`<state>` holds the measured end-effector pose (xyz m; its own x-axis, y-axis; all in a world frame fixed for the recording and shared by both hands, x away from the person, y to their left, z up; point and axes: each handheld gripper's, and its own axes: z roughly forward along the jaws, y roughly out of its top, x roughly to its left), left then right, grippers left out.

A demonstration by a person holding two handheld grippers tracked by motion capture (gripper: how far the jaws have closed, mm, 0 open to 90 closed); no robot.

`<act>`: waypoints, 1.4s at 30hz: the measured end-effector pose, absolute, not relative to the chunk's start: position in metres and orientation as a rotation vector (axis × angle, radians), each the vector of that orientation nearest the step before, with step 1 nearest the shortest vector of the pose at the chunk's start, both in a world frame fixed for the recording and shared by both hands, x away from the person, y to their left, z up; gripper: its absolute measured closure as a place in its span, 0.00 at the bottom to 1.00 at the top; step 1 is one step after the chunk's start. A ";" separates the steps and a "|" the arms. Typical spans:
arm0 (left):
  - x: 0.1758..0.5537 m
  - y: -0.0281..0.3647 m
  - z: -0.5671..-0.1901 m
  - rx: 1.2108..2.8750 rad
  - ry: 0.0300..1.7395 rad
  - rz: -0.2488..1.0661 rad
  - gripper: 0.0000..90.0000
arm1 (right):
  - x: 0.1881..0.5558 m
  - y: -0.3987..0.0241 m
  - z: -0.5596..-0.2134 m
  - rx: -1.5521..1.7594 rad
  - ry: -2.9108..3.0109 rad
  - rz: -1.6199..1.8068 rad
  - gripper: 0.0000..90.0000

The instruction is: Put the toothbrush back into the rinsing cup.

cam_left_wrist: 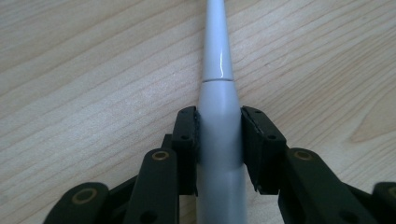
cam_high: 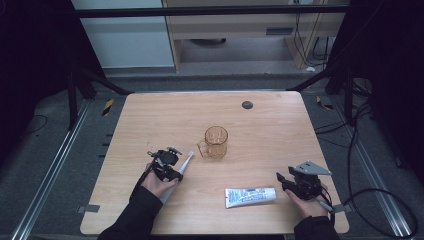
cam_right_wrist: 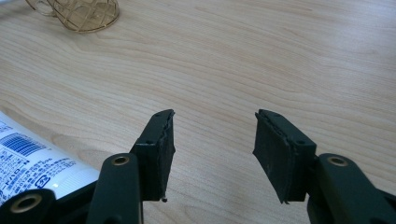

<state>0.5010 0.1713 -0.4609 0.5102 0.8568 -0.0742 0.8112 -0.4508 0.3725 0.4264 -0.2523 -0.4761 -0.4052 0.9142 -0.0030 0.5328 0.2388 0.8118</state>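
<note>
A pale grey toothbrush handle lies flat on the wooden table, its thin end pointing toward an amber glass mug. My left gripper is shut on the thick part of the handle, both pads pressed against its sides; in the high view this gripper is at the table's front left, over the toothbrush. A white and blue toothpaste tube lies near the front edge. Just right of it my right gripper rests open, nothing between its jaws. In the right gripper view, the tube lies left of this gripper and the mug stands far left.
A small dark round disc sits near the table's far edge. Metal rails run along the floor on both sides, and black cables loop on the floor at the right. A pale cabinet stands beyond the table.
</note>
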 end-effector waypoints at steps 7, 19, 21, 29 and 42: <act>0.494 0.183 -0.437 2.298 1.369 0.286 0.75 | 0.426 -0.252 -0.476 1.321 2.029 1.036 0.53; 0.487 0.209 -0.396 2.071 1.333 0.454 0.75 | 0.426 -0.253 -0.476 1.309 2.007 1.031 0.51; 0.486 0.213 -0.389 2.035 1.326 0.486 0.75 | 0.426 -0.253 -0.476 1.312 2.002 1.034 0.51; 0.493 0.215 -0.363 1.900 1.300 0.587 0.75 | 0.426 -0.251 -0.476 1.310 1.990 1.033 0.49; 0.517 0.196 -0.347 1.749 1.253 0.667 0.75 | 0.426 -0.254 -0.476 1.308 1.968 1.030 0.47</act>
